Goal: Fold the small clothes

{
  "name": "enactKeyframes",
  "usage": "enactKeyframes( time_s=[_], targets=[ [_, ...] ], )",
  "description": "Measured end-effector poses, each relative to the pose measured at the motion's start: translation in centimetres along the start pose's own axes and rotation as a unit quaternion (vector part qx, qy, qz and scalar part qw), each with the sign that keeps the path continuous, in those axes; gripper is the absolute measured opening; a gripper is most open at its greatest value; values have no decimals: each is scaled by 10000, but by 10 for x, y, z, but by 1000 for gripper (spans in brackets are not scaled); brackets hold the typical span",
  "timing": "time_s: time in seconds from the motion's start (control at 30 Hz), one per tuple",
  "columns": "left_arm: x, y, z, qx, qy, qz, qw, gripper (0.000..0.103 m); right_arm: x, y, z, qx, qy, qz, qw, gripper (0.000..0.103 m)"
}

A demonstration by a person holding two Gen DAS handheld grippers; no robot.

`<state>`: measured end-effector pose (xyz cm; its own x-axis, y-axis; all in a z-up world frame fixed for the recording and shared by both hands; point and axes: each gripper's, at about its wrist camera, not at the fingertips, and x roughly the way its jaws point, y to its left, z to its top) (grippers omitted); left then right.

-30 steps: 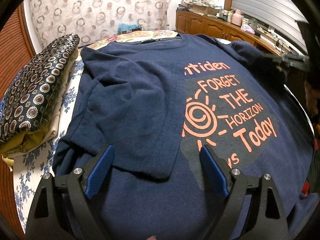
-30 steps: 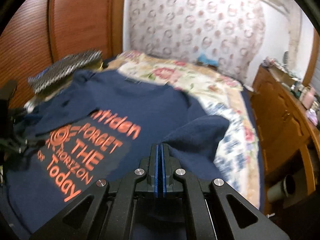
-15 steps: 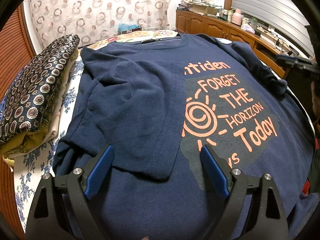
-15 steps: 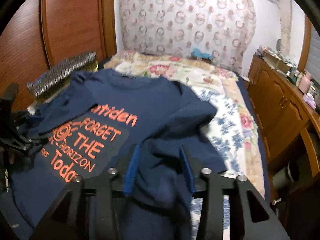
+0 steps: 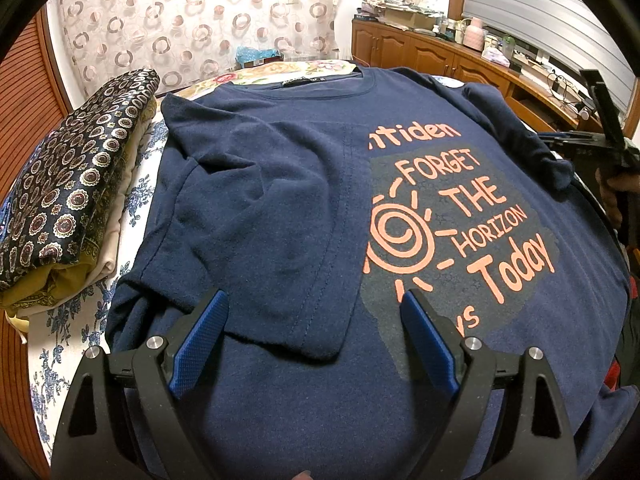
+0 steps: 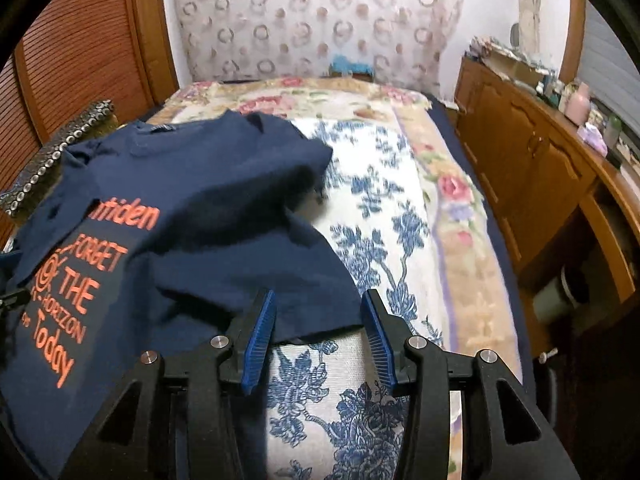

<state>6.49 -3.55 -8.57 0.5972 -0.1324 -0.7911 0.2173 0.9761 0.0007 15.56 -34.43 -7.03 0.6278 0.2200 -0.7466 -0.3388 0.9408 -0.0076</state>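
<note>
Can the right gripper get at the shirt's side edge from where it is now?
Probably yes: the right gripper is open, the shirt edge lies just ahead of its fingertips, nothing between.

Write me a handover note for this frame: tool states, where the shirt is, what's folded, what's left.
Left tool: open, empty, poised over the hem area of the navy blue cotton T-shirt with orange print.
Right tool: jaws have just been opening; now open, nothing pinched, at the shirt's edge on the blue floral bedspread.
Done: both sleeves folded inward over the chest.
Left: fold the body into a compact stack, perhaps set it by the folded patterned cloths.
</note>
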Motion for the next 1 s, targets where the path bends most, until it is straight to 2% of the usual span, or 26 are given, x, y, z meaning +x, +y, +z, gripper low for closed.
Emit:
enactKeyframes(
  time_s=[0.13,0.17,0.2,0.27,0.3,0.4,0.6,0.73,0.9,0.93,1.0],
  targets=[
    [0,0,0,29,-1,-6,10000,89,2,-3,5,55,-8,67,10000,47],
    [-1,1,0,22,-10,-39,10000,89,1,-6,7,32,-12,103,9999,38],
    [-2,2,0,4,-36,-69,10000,89,0,-6,7,-20,-21,175,9998,21],
    [-7,5,-1,-33,-138,-90,9999,89,-2,-7,7,-45,13,316,9995,7],
    [-9,7,0,-53,-191,-74,9998,89,-3,-5,8,-77,5,345,9994,5],
    [-24,15,1,-166,-443,-60,9989,89,-15,5,14,-293,-238,374,9986,5],
    [-47,30,2,-385,-806,-117,9959,89,-50,49,40,-721,-749,798,9914,5],
    [-56,36,1,-481,-958,-218,9940,89,-58,89,58,-1055,-918,1071,9844,5],
    [-55,37,0,-507,-940,-227,9940,89,-52,129,73,-1287,-943,1417,9770,5],
    [-54,37,-1,-497,-918,-223,9943,89,-52,132,75,-1284,-969,1479,9758,6],
    [-53,38,-1,-492,-907,-213,9944,89,-50,132,76,-1297,-998,1464,9756,18]
  ],
)
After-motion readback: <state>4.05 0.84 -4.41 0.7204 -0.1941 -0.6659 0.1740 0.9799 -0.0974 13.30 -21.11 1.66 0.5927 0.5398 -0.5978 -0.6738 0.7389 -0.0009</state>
